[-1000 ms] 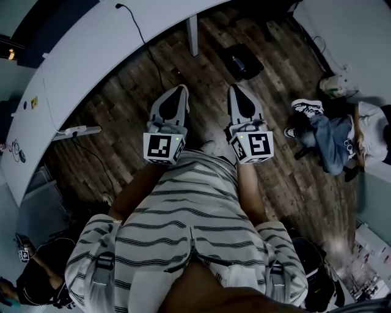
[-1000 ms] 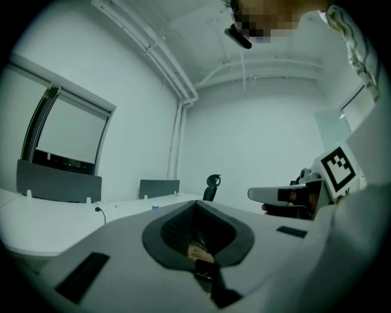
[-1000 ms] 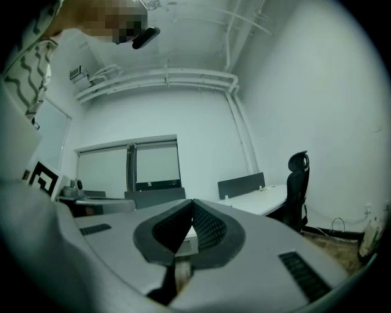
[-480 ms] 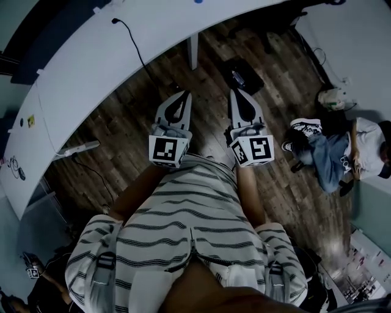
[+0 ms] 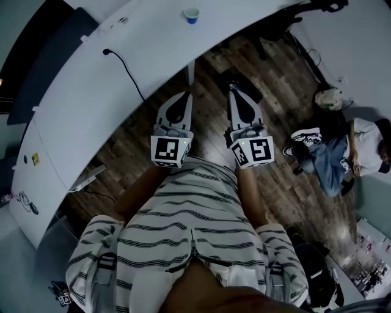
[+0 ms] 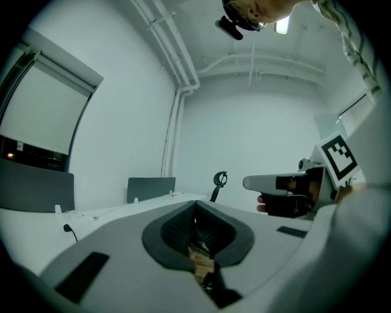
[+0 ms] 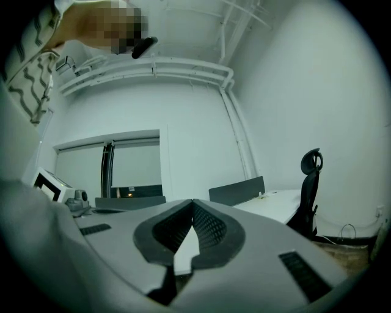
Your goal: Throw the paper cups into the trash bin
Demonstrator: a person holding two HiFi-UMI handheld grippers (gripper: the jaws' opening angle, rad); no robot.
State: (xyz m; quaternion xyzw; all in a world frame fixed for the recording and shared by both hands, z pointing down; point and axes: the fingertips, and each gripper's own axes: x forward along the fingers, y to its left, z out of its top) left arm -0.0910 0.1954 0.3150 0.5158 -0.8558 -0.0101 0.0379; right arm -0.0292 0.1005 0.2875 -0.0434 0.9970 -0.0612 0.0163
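Note:
A small paper cup (image 5: 191, 14) with a blue band stands on the white curved table (image 5: 91, 104), far ahead of both grippers. My left gripper (image 5: 181, 98) and right gripper (image 5: 236, 90) are held side by side over the wooden floor, pointing level toward the table. Both are shut with nothing in them. In the left gripper view the jaws (image 6: 195, 205) meet at the tips, and the right gripper (image 6: 287, 183) shows beside them. The right gripper view shows its jaws (image 7: 193, 202) closed too. No trash bin is in view.
A black cable (image 5: 125, 68) runs across the table. A person (image 5: 342, 153) sits on the floor at the right, near a pale bag (image 5: 328, 98). A dark box (image 5: 244, 82) lies on the floor ahead. An office chair (image 7: 310, 189) stands by the table's right end.
Both grippers have been carried forward toward the table, still shut and side by side. The table has come closer and the paper cup has come into view at the top.

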